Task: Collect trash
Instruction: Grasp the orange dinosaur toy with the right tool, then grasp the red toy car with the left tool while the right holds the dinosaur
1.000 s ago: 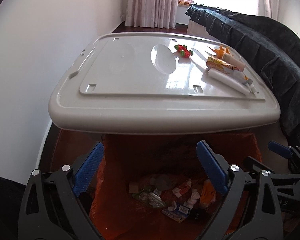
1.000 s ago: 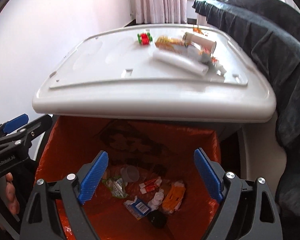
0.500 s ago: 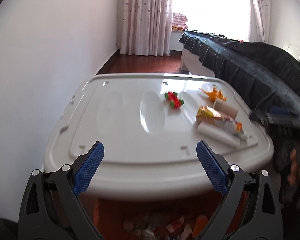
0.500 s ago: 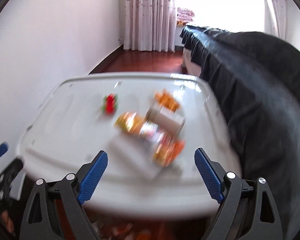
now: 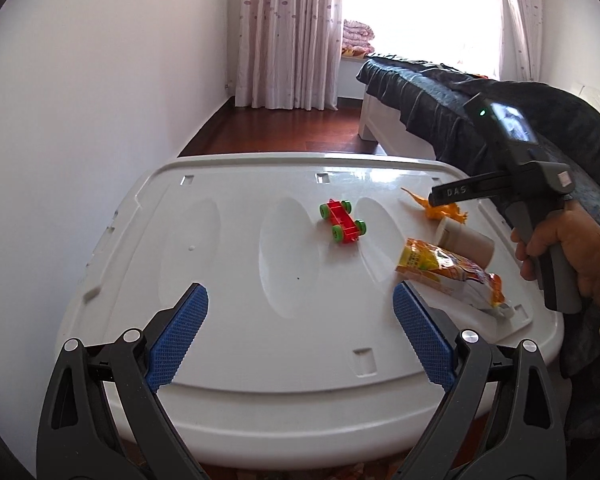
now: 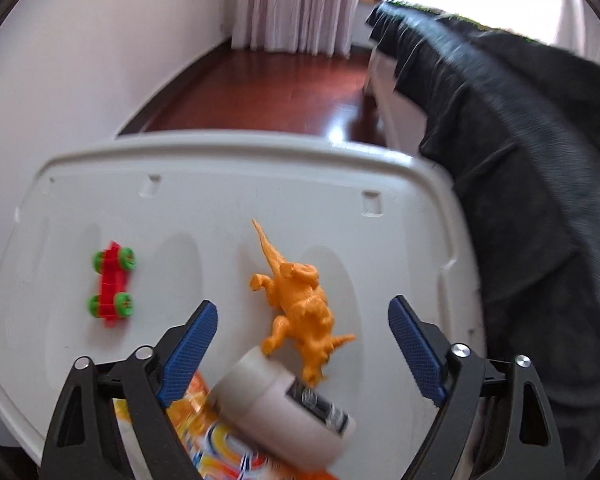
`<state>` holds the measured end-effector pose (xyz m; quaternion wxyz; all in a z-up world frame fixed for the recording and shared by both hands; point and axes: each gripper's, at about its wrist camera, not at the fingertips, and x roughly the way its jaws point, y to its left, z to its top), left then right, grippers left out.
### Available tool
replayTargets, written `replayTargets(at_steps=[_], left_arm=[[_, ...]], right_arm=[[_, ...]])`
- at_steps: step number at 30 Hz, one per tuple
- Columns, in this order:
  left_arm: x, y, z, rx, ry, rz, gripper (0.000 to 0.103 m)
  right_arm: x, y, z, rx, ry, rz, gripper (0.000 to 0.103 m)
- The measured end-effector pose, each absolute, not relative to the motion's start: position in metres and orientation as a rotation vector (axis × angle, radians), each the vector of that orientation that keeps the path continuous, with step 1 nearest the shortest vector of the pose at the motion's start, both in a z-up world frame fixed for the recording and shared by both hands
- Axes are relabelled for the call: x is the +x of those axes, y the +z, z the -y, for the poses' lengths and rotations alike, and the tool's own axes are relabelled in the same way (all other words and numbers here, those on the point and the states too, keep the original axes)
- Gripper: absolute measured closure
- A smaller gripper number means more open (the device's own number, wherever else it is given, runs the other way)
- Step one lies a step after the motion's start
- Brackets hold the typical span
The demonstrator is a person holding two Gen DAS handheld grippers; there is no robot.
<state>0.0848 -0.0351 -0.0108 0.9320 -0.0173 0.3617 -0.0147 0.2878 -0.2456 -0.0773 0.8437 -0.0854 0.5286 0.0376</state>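
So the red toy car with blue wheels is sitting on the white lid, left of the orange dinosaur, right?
Not quite. The toy car has green wheels, not blue; the right wrist view shows it clearly. Otherwise yes: it sits on the white lid, left of the orange dinosaur.

White walls (image 5: pixel 80 80), curtains (image 5: pixel 288 32) (sunlit), bed (image 5: pixel 420 92).

Black tool (image 5: pixel 300 340), blue ribbed pads (image 5: pixel 178 338)
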Motion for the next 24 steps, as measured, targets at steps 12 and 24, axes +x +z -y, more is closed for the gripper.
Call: replayTargets(at_steps=[12,24], left_arm=[[0.101,-0.024,0.033,-0.048,-0.017,-0.772,0.012],[0.144,-0.029,0.051,-0.085,-0.043,-0.765,0.012]], right_arm=[[0.306,-0.104,0.245,-0.197,0.098,-1.235,0.061],[0.280,-0.055,0.256,-0.110,0.136,-1.038,0.061]])
